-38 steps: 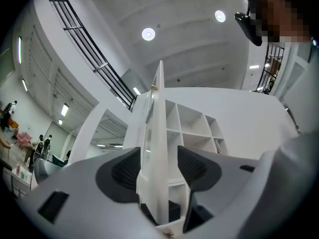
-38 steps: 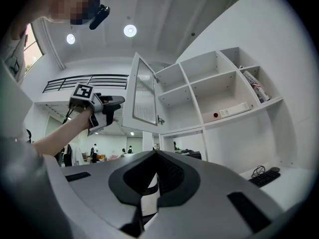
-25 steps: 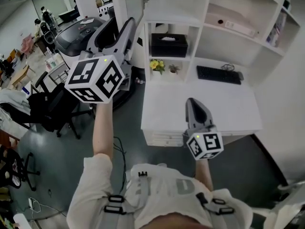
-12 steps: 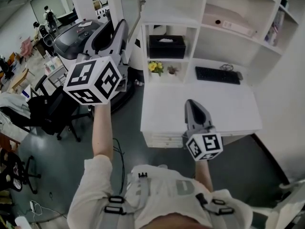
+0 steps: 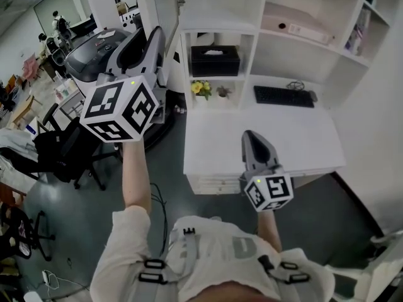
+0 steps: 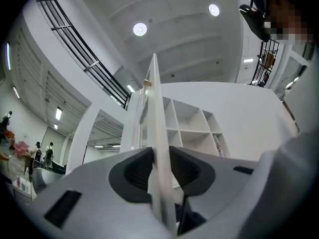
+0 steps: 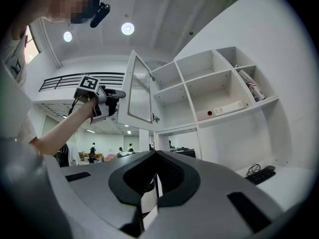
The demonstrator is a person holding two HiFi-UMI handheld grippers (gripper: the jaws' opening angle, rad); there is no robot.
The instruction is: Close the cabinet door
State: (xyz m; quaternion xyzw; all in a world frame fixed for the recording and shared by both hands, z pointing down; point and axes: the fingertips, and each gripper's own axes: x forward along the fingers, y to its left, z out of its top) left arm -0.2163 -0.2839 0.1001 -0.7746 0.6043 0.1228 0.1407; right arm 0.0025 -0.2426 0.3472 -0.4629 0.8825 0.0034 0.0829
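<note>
The white cabinet door [image 5: 165,8] with a ribbed glass pane stands swung out from the top left of the white shelf unit [image 5: 296,49]. My left gripper [image 5: 146,39] is raised to the door's free edge. In the left gripper view that door edge [image 6: 156,128] runs between the jaws of the left gripper [image 6: 160,171], which are closing, and both pads lie against it. The right gripper view shows the door [image 7: 139,96] with the left gripper [image 7: 117,96] on it. My right gripper [image 5: 252,137] hangs over the desk, shut and empty, its pads meeting in its own view [image 7: 156,158].
A white desk [image 5: 308,146] stands under the shelves with a black keyboard [image 5: 283,97] at its back. A black box [image 5: 215,60] and yellow flowers [image 5: 203,87] fill lower cubbies. A black office chair [image 5: 63,150] and a grey machine [image 5: 94,46] stand at left.
The left gripper's jaws have drawn together onto the door's edge. Both hands stay where they were; the head view has shifted slightly.
</note>
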